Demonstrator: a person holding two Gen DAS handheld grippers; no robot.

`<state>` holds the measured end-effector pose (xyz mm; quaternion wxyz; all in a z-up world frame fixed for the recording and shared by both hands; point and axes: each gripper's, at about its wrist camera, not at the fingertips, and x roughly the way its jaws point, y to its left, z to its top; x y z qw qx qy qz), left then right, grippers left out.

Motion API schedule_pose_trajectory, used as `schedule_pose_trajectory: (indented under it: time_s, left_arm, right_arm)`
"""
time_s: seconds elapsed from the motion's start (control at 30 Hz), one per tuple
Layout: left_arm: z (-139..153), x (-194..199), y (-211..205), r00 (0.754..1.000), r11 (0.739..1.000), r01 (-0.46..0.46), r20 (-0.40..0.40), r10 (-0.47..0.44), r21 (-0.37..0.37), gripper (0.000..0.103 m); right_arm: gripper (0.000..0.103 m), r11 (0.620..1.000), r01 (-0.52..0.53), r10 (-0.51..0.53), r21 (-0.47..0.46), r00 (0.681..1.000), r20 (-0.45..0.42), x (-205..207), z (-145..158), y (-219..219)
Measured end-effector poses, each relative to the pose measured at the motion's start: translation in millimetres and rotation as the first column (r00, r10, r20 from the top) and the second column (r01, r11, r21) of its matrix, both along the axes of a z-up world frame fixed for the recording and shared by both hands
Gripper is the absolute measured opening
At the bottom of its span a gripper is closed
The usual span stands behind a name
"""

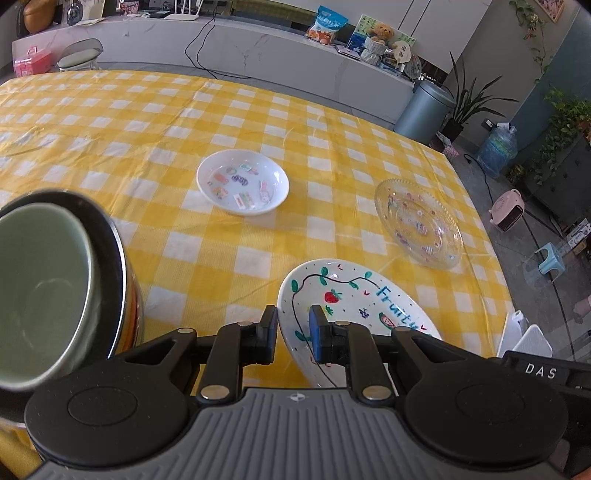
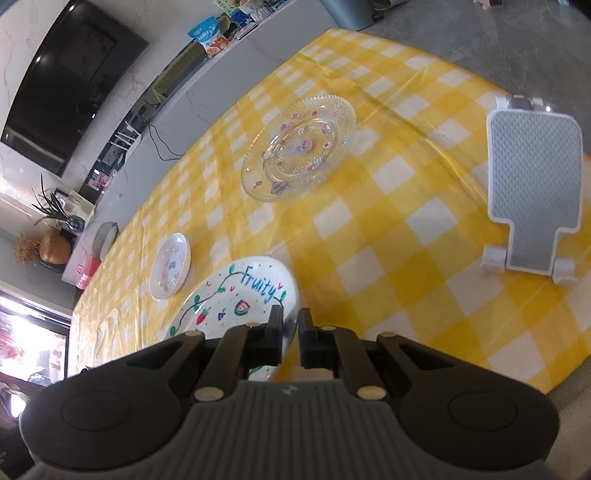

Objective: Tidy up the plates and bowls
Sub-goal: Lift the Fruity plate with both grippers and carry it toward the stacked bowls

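Fruity plate [image 1: 354,302] is pinched at opposite rims by both closed grippers [image 1: 293,325] [image 2: 290,325], next needs level carrying to a stack

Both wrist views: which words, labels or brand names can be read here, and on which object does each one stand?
"Fruity": blue handwriting on the white painted plate, complete in the right wrist view.
"DAS": white letters on a black part at the right edge of the left wrist view.
Snack bag on the counter: print too small to read.
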<state>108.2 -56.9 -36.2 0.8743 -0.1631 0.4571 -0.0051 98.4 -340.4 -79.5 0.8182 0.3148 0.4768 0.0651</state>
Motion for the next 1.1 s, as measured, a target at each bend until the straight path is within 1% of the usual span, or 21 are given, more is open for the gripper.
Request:
schedule_pose_trajectory:
  time_s: [0.17,0.57,0.8,1.1]
  left_arm:
    - [-7,-7,4,1.0,1.0,-0.008,-0.02,0.008,0.004,0.02]
    - [-25,-11,1,0.998,0.999,0.019,-0.066,-0.018,0.026,0.02]
    - [-30,-12,-2,0.996,0.999,0.029,-0.084,-0.026,0.032,0.02]
    - [-32,-12,-1,0.995,0.999,0.025,-0.099,-0.021,0.041,0.02]
  right_arm:
    - [0.006,0.998,-0.033,0.032,-0.044,0.999,-0.024,-1,-1,8]
    - [0.006,0.989,-0.071,0.061,-0.133,0.995,-0.073,3,-7,19]
    - [0.007,0.986,-0.065,0.049,-0.155,0.994,-0.1,5,-10,21]
    - [0.009,0.979,-0.098,0.074,-0.18,0.988,-0.137,7,-13,28]
